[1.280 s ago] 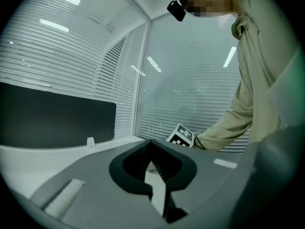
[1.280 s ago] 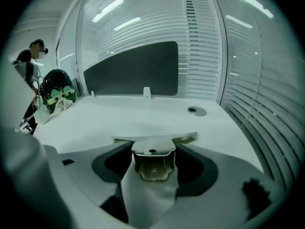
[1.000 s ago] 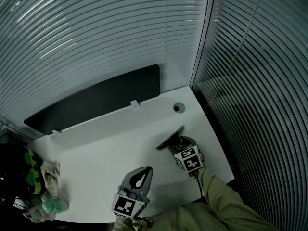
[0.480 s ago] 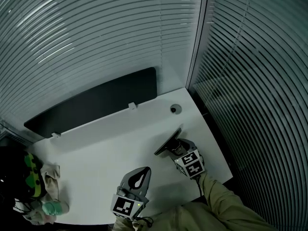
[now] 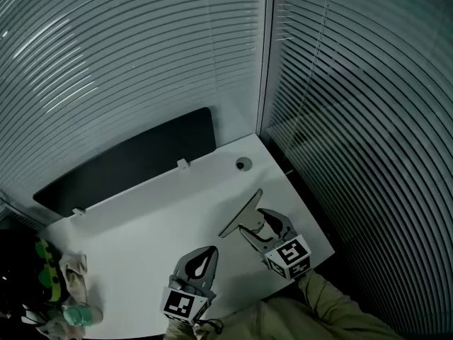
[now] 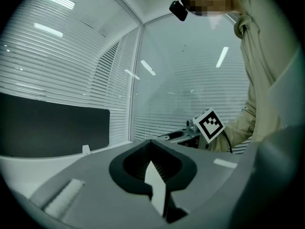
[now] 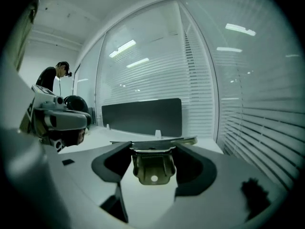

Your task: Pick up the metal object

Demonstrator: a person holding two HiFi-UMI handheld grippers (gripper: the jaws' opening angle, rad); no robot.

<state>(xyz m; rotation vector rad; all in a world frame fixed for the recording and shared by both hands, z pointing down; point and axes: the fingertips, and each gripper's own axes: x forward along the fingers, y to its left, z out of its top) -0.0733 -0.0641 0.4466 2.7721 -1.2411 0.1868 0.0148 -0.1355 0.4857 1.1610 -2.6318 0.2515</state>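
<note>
The metal object is a flat strip with a small bracket under it, over the right part of the white desk. My right gripper holds it: in the right gripper view the bracket sits between the jaws and the strip runs across the fingertips. My left gripper hovers near the desk's front edge, left of the object, its fingertips meeting with nothing between them. In the left gripper view the right gripper's marker cube shows ahead.
A dark partition panel runs along the desk's back edge, with a round cable hole at the back right. Blinds cover both walls. A cloth, a bottle and a dark green item lie at the front left. A person stands beyond.
The right gripper has drawn back toward the desk's near right corner with the metal object in its jaws. The left gripper has hardly moved. The head view has swung.
</note>
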